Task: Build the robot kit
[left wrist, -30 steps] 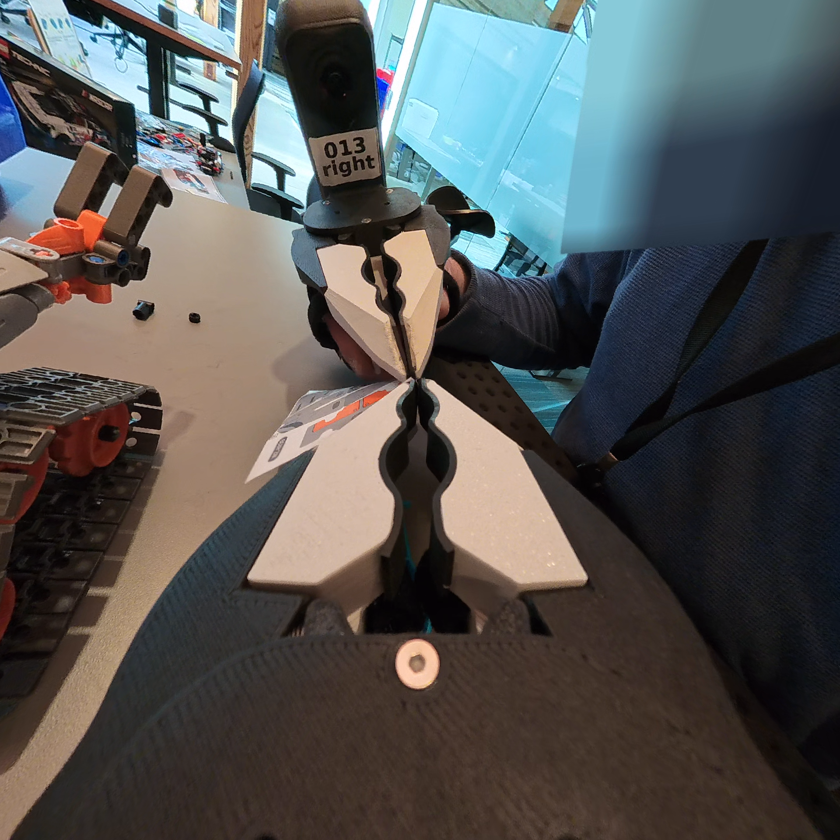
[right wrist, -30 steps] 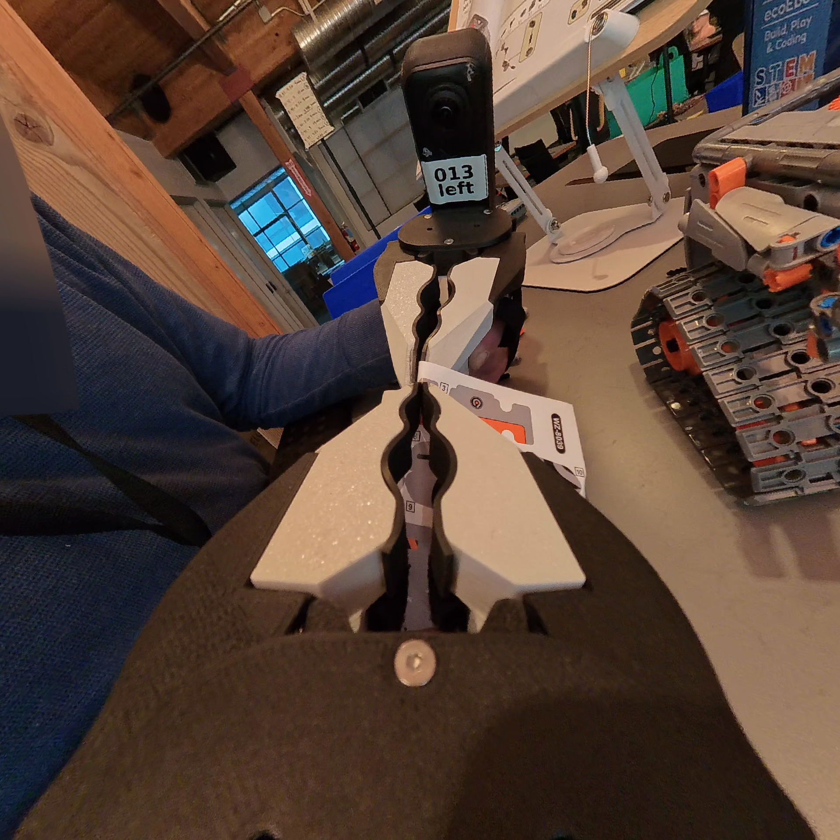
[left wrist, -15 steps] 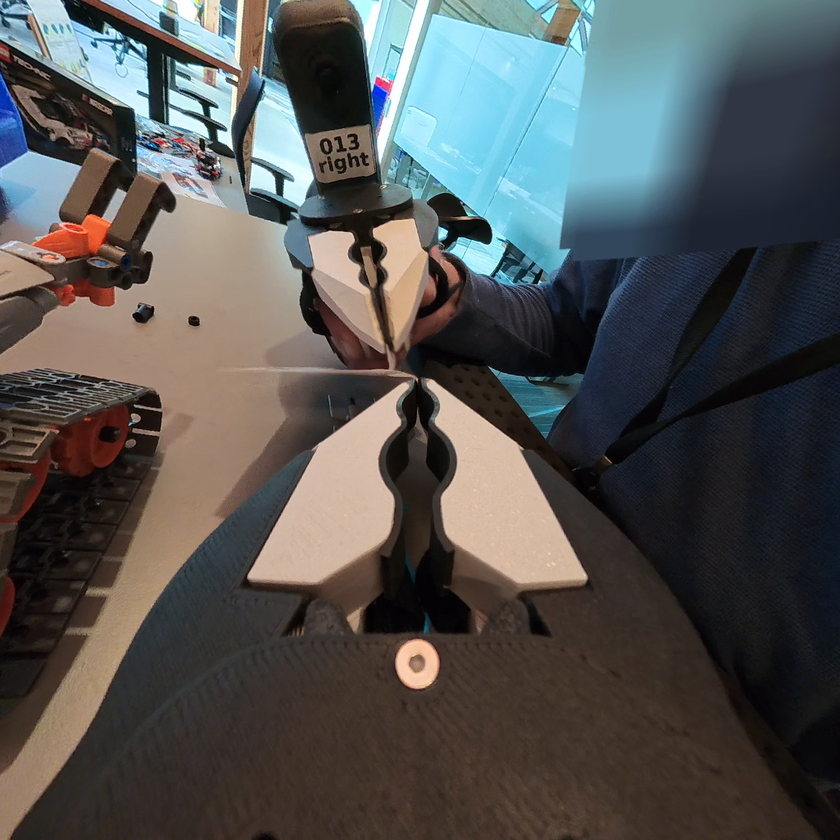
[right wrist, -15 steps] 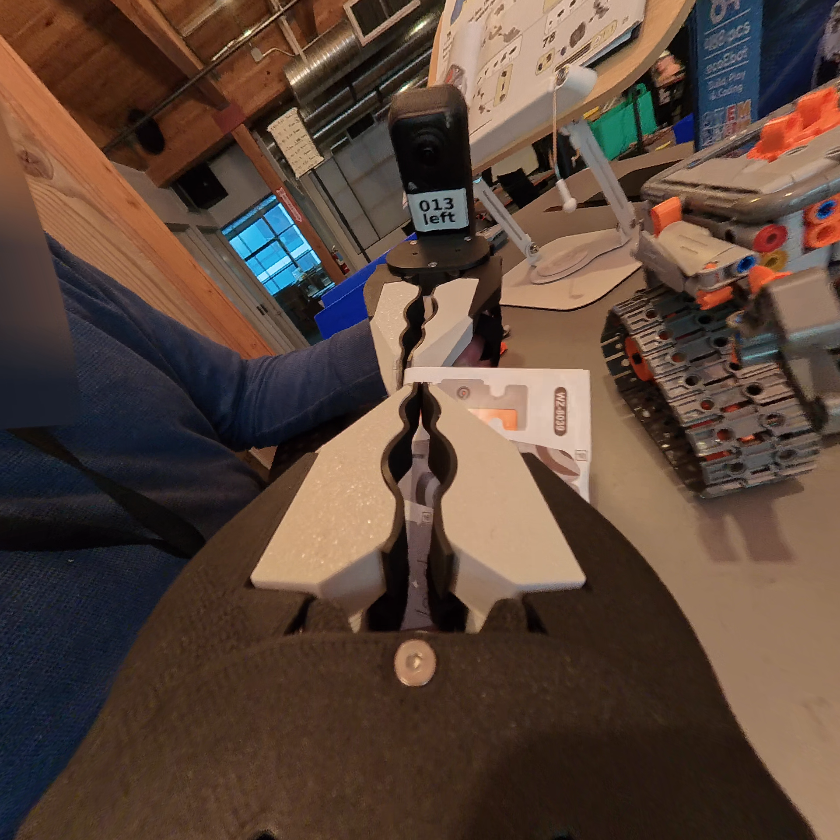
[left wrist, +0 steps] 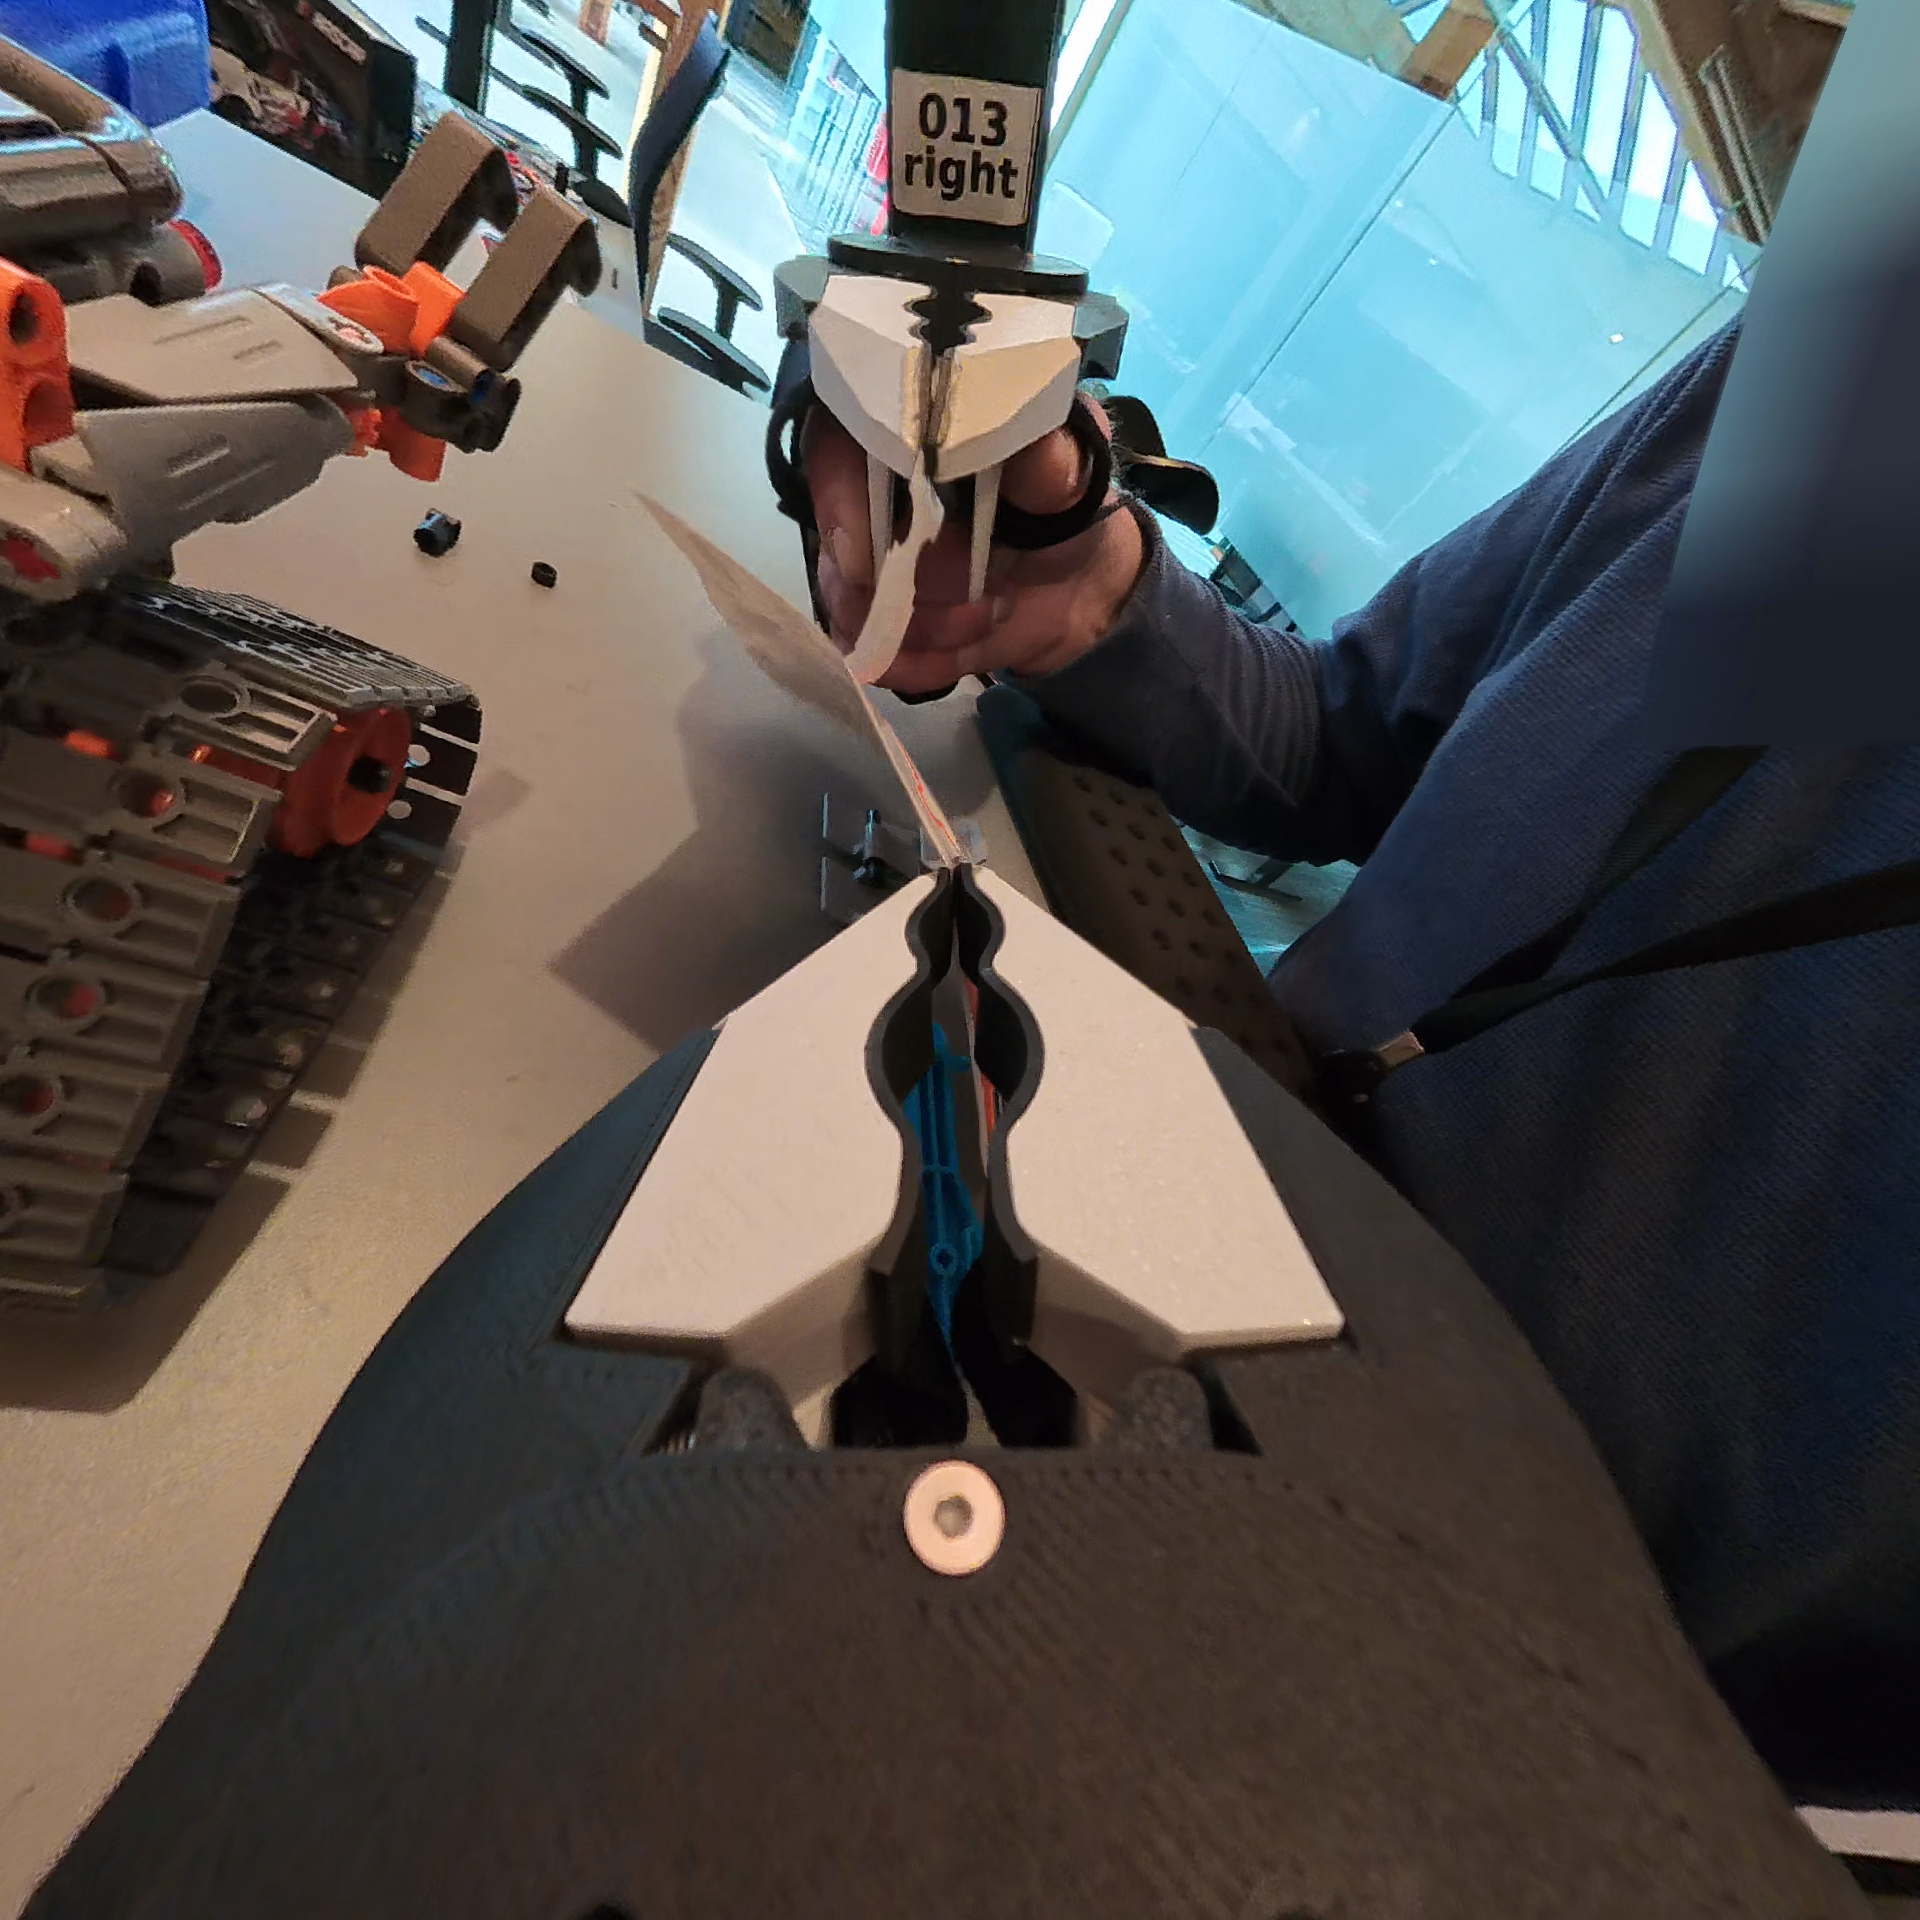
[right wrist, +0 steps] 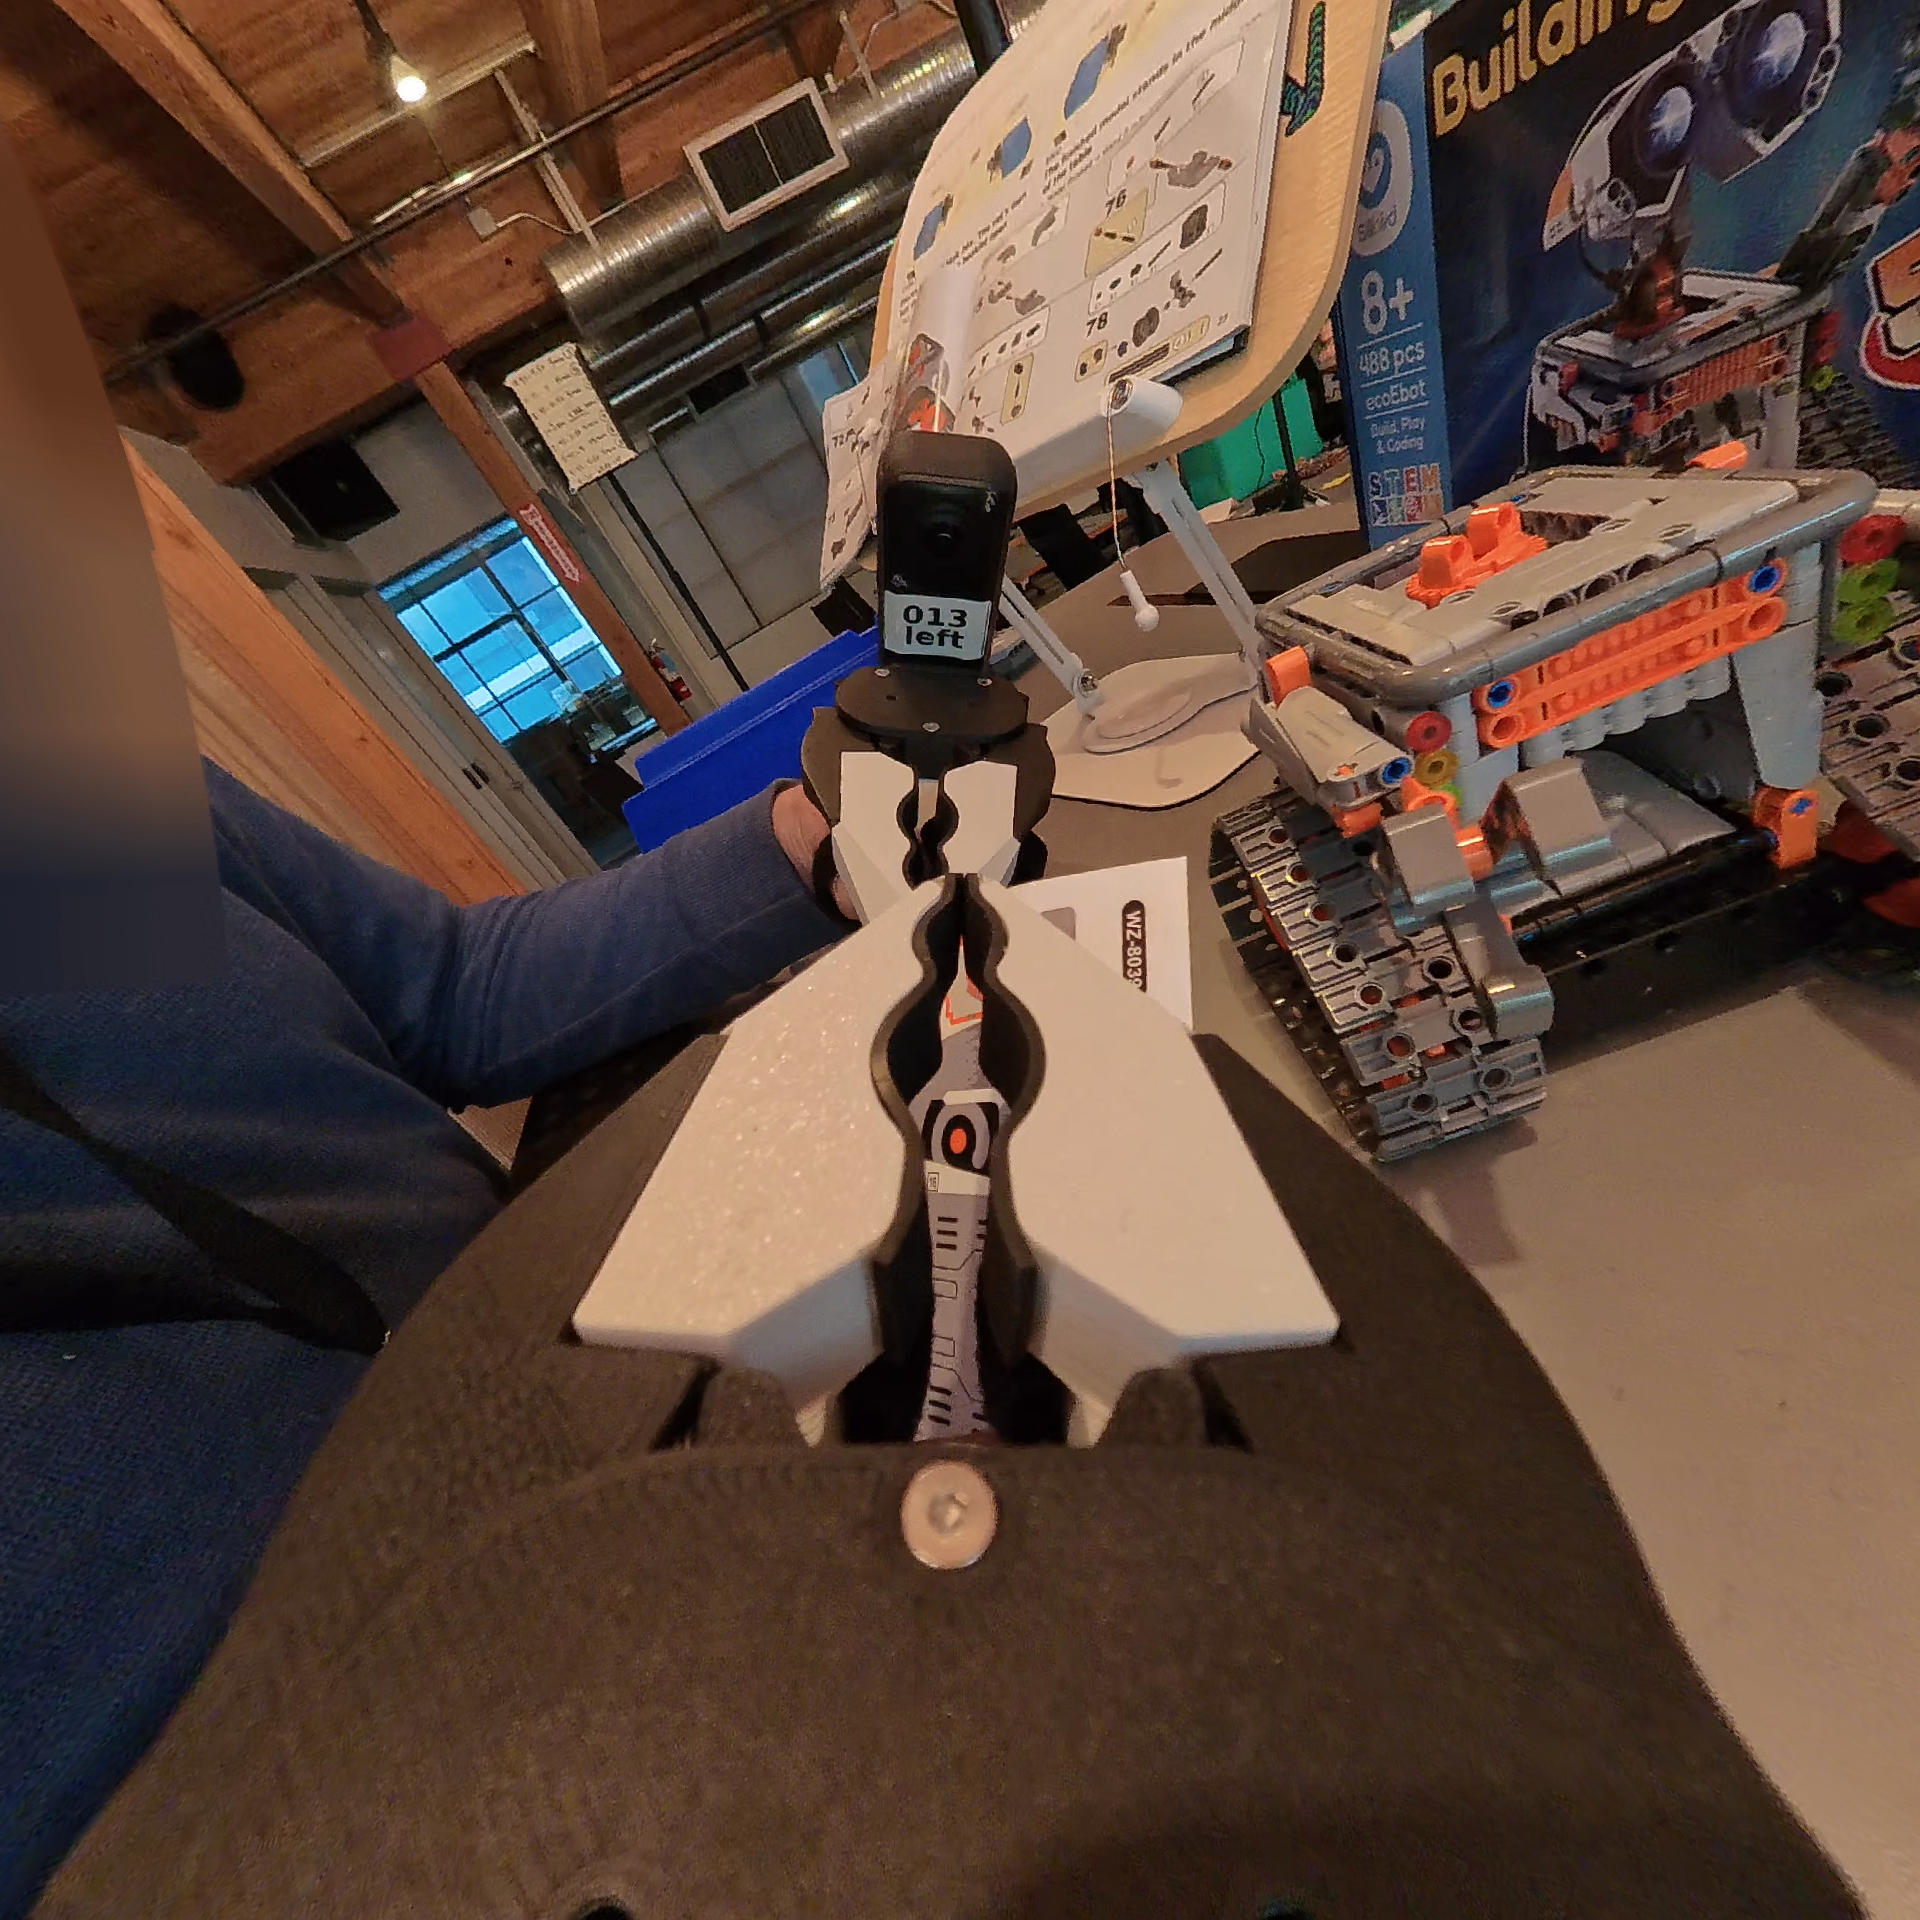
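The left gripper (left wrist: 951, 883) is being held closed, its white fingers pinched on one edge of a sticker sheet (left wrist: 774, 634). The right gripper (right wrist: 961, 888) is also being kept closed, and a strip of that sheet is being pinched at its tips, as the left wrist view shows. The sheet is being stretched between the two sets of tips, above the grey table (left wrist: 582, 862), with the tongs pointing at each other, tips very near. Printed grey and orange stickers are being seen through the slot of the right gripper.

Beside both grippers, on the table, a grey and orange tracked brick model (right wrist: 1538, 831) is standing close; its claw arm (left wrist: 457, 301) is being shown reaching toward the right gripper. Two small black pins (left wrist: 436, 532) are lying loose between the claw and the sheet. Behind the left gripper an instruction booklet (right wrist: 1091, 208) is being propped on a white stand (right wrist: 1164, 686), with a printed box (right wrist: 1662, 229) behind the model. A blue-sleeved arm (right wrist: 540, 966) is being seen behind each gripper.
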Demonstrator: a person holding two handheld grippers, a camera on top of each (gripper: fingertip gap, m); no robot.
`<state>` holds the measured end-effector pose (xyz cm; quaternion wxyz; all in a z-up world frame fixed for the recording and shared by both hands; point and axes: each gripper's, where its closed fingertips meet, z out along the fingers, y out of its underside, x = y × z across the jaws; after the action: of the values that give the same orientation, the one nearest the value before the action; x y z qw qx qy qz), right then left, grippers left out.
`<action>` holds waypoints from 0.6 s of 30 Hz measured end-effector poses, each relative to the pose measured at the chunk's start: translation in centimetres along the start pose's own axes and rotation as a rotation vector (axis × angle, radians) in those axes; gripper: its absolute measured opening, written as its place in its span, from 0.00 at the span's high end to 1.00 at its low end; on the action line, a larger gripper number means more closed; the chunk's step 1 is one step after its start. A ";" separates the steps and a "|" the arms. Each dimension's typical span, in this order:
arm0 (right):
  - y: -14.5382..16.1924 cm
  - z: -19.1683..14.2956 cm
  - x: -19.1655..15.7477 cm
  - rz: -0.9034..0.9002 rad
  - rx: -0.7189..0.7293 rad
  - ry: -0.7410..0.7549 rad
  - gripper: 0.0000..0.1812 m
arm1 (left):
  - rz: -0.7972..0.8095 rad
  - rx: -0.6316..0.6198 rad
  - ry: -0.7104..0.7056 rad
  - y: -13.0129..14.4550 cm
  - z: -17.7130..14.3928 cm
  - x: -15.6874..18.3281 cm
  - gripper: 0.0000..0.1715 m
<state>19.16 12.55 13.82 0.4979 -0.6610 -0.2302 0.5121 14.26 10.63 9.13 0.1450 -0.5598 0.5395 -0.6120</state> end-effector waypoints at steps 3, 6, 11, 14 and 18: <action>-0.2 -0.1 0.2 -0.006 0.000 0.008 1.00 | -0.025 0.004 -0.005 0.1 -0.2 -0.3 1.00; -0.8 -0.6 0.4 -0.004 0.016 0.017 1.00 | -0.053 0.005 -0.008 0.3 -0.5 -0.6 1.00; -1.8 -1.3 0.8 -0.022 0.041 0.041 1.00 | -0.097 -0.019 -0.024 0.9 -0.5 -1.3 1.00; -2.3 -1.7 1.0 -0.033 0.051 0.053 1.00 | -0.122 -0.025 -0.039 1.2 -0.5 -1.7 1.00; -3.5 -2.1 0.9 -0.089 0.077 0.088 1.00 | -0.142 -0.017 -0.080 1.2 -0.9 -2.5 1.00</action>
<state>22.16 13.79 16.47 0.5549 -0.6522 -0.2173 0.4685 13.78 12.57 6.99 0.1179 -0.6219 0.4971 -0.5935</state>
